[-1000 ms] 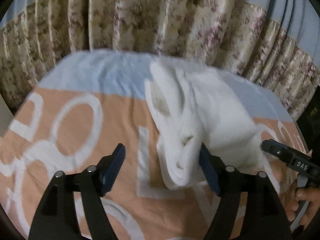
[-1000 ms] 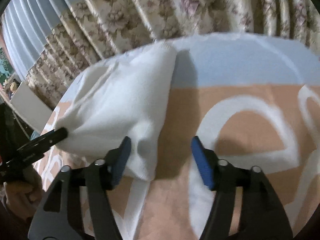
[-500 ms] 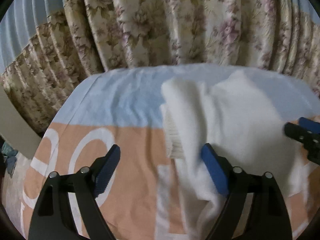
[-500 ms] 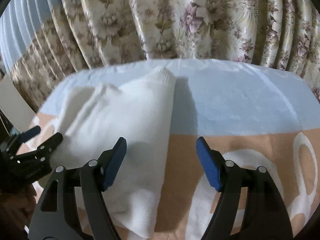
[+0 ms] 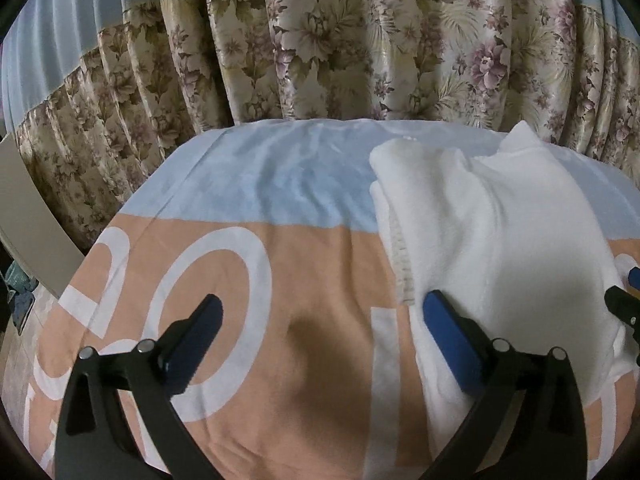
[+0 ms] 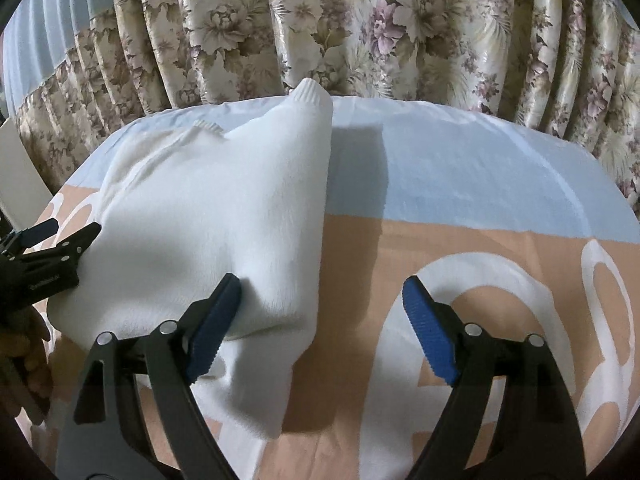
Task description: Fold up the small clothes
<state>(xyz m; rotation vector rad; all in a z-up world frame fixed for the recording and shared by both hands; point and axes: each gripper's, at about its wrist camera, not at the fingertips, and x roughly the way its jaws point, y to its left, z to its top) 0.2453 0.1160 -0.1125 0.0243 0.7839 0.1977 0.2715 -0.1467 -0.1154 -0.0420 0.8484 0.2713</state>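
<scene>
A white knitted garment (image 5: 500, 240) lies folded lengthwise on the bed, ribbed edge on its left side. It also shows in the right wrist view (image 6: 224, 216). My left gripper (image 5: 320, 320) is open and empty; its right finger hovers at the garment's left edge. My right gripper (image 6: 320, 304) is open and empty; its left finger is over the garment's near right part. The right gripper's tips show at the left wrist view's right edge (image 5: 624, 300); the left gripper shows at the right wrist view's left edge (image 6: 44, 252).
The bed cover (image 5: 280, 280) is peach with large white letters and a light blue band (image 6: 460, 176) at the far side. A floral curtain (image 5: 360, 40) hangs right behind the bed. A pale board (image 5: 28, 216) stands at the left.
Both grippers have pulled back and risen from the garment. The garment, bunched a second ago, now lies flatter and spread on the bed. Both stay open.
</scene>
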